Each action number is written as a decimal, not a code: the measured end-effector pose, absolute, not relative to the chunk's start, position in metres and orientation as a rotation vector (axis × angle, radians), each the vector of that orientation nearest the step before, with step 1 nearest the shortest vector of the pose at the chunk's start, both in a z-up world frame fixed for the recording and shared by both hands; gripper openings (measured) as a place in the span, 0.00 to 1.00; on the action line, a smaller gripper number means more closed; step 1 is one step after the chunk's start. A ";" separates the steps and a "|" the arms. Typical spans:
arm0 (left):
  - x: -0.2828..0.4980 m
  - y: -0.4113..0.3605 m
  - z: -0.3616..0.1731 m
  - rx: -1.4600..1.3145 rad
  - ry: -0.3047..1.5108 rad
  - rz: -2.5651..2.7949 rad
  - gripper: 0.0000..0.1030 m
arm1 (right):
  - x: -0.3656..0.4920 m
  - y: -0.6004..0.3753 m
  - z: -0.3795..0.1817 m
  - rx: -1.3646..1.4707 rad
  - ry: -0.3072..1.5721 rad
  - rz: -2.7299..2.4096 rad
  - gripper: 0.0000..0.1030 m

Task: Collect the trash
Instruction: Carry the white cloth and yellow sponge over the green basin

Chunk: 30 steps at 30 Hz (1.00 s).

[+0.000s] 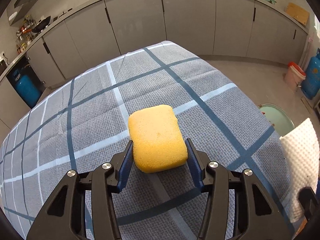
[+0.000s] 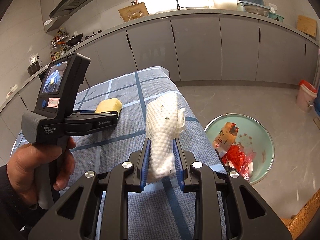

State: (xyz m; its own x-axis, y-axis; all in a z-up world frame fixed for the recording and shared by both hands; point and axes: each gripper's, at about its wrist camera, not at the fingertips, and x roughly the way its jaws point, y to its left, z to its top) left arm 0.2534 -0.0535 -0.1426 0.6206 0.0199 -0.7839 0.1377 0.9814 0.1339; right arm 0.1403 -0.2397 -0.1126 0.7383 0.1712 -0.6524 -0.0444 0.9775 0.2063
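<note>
Here we work over a table [image 1: 84, 124] under a checked cloth, with a green basin [image 2: 268, 140] on the floor just past its right edge, already holding red wrappers. Our left gripper [image 1: 159, 152] has its blue pads against both sides of a yellow sponge [image 1: 157, 138] that rests on the cloth near the table's middle. Our right gripper [image 2: 161, 158] is clamped on a crumpled white paper towel [image 2: 163, 128] flecked with dark crumbs, held above the table's right edge, not yet over the basin.

We judge two risks. The sponge is soft and gripped only at its near end, so it may squash and slide free on lifting. The towel's loose top may shed crumbs onto the cloth, or fall short of the basin if we let go too early.
</note>
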 end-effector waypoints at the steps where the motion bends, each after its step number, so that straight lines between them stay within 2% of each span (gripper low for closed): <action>1: 0.251 -0.053 -0.141 0.190 0.895 -0.070 0.49 | 0.140 -0.240 -0.112 0.181 0.730 0.119 0.24; 30: 0.184 -0.082 -0.067 0.225 0.750 -0.190 0.48 | 0.117 -0.271 -0.082 0.210 0.640 0.070 0.24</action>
State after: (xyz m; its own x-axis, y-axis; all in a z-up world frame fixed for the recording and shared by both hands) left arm 0.1844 -0.0821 -0.0667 0.7167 -0.0906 -0.6915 0.2501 0.9589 0.1337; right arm 0.1173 -0.2715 -0.0821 0.8005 0.1292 -0.5852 0.0002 0.9764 0.2158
